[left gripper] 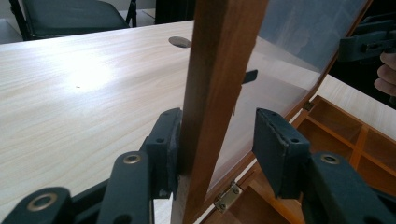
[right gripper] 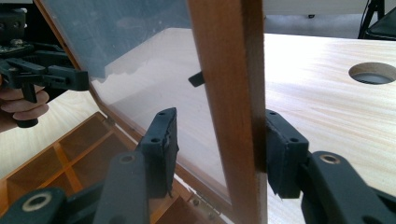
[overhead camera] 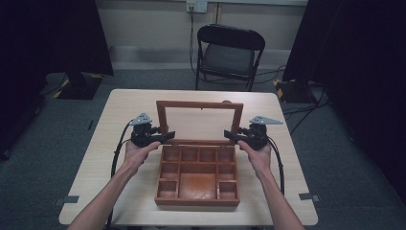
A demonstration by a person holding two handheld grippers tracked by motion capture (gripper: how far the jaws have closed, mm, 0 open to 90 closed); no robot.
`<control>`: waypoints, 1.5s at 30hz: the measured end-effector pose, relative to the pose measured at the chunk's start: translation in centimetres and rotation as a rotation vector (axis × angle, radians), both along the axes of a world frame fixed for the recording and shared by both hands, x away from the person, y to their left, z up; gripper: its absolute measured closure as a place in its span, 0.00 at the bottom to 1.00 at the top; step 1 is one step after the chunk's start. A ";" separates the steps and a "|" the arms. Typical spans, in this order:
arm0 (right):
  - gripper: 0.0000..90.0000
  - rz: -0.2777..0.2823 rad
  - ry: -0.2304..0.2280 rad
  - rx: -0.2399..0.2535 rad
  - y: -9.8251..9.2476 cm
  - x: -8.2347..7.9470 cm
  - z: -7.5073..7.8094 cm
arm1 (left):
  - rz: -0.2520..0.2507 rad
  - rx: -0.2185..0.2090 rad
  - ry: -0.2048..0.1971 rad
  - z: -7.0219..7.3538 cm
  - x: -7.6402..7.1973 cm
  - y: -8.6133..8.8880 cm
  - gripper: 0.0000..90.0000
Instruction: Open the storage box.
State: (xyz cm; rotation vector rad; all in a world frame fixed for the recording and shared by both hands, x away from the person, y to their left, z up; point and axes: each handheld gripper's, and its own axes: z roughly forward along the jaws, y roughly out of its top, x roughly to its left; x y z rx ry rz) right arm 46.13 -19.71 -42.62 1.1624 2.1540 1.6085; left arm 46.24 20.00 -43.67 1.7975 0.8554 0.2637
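Here, each gripper straddled a side rail of the upright glass lid [overhead camera: 199,121]: left gripper [left gripper: 217,149] and right gripper [right gripper: 219,151] each touched with one pad only, not clamped. Box [overhead camera: 197,200] lay open at table [overhead camera: 95,163] centre.

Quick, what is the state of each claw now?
Left claw: open around the lid frame, one pad touching.
Right claw: open around the lid frame, one pad touching.

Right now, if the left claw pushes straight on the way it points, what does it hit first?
Probably the right claw, seen beyond the lid glass. The lid's left rail already stands between the left claw's jaws; depth is uncertain.
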 end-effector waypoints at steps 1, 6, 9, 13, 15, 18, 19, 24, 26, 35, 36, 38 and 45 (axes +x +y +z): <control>0.57 -0.002 -0.002 0.000 0.0 0.1 0.0 | 0.000 0.000 0.003 0.0 0.1 0.0 0.59; 0.59 -0.013 -0.010 0.004 0.0 0.4 -0.3 | 0.009 -0.004 0.010 -0.2 0.3 0.1 0.60; 0.59 -0.021 -0.010 0.003 0.1 0.5 -0.3 | 0.014 -0.010 0.011 -0.4 0.4 0.1 0.61; 0.60 -0.025 -0.016 0.008 0.1 0.6 -0.5 | 0.020 -0.006 0.014 -0.5 0.5 0.2 0.61; 0.60 -0.029 -0.016 0.010 0.1 0.7 -0.6 | 0.019 -0.004 0.019 -0.6 0.6 0.2 0.62; 0.59 -0.036 -0.017 0.014 0.1 0.8 -0.7 | 0.024 -0.003 0.030 -1.0 0.6 0.3 0.63; 0.58 -0.041 -0.015 0.016 0.2 0.9 -0.7 | 0.024 0.002 0.033 -1.1 0.6 0.3 0.63; 0.56 -0.049 -0.014 0.023 0.3 1.2 -1.0 | 0.031 -0.002 0.046 -1.5 0.6 0.5 0.64; 0.53 -0.051 -0.009 0.022 0.4 1.2 -1.1 | 0.036 -0.007 0.050 -1.5 0.7 0.5 0.65; 0.50 -0.052 0.014 -0.007 0.6 1.4 -1.7 | 0.050 -0.024 0.067 -1.9 1.0 0.6 0.68; 0.50 -0.054 0.017 -0.016 0.7 1.4 -1.9 | 0.051 -0.021 0.071 -1.9 1.0 0.6 0.67; 0.50 -0.059 0.023 -0.020 0.8 1.5 -2.0 | 0.047 -0.016 0.078 -2.0 1.0 0.7 0.67; 0.51 -0.076 0.032 -0.029 1.0 1.9 -2.5 | 0.047 -0.002 0.090 -2.2 1.1 0.9 0.64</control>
